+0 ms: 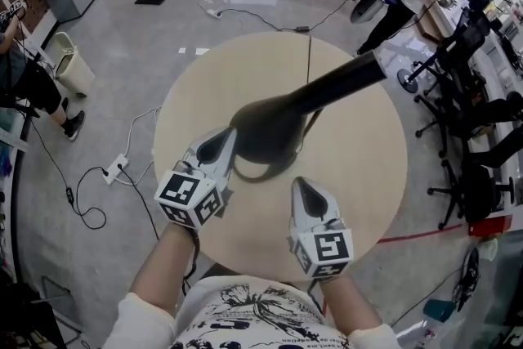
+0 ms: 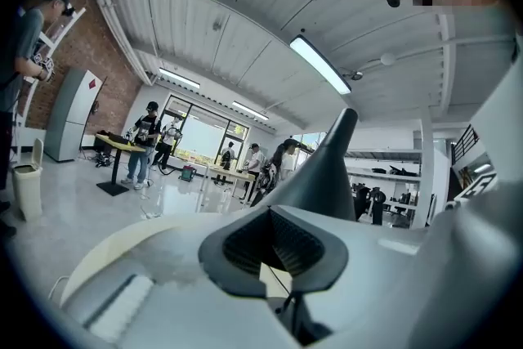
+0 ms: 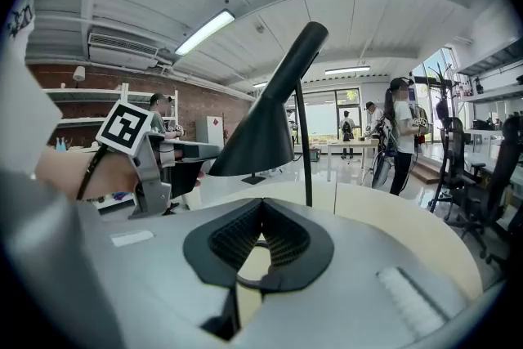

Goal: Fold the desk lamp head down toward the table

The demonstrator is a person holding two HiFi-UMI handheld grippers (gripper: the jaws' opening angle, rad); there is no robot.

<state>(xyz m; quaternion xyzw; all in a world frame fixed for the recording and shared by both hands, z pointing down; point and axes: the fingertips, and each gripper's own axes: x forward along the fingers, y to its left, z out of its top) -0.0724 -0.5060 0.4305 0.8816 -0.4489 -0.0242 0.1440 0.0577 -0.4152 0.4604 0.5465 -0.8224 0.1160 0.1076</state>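
The black desk lamp stands on the round beige table (image 1: 359,176). Its cone head (image 1: 274,125) tilts with the narrow end up to the right, on a thin stem (image 3: 304,145). My left gripper (image 1: 222,141) is shut with nothing in it, its tips right at the left rim of the head; the cone (image 2: 327,167) rises just behind its jaws (image 2: 270,212). My right gripper (image 1: 302,188) is shut and empty, a little short of the head on the near side. From it I see the cone (image 3: 265,123) and the left gripper (image 3: 135,145) beside it.
A thin cord (image 1: 309,57) crosses the table's far half to a plug on the floor. A power strip (image 1: 115,169) and cables lie on the floor at the left, with a bin (image 1: 69,65). Office chairs (image 1: 470,135) stand at the right. People are at far desks.
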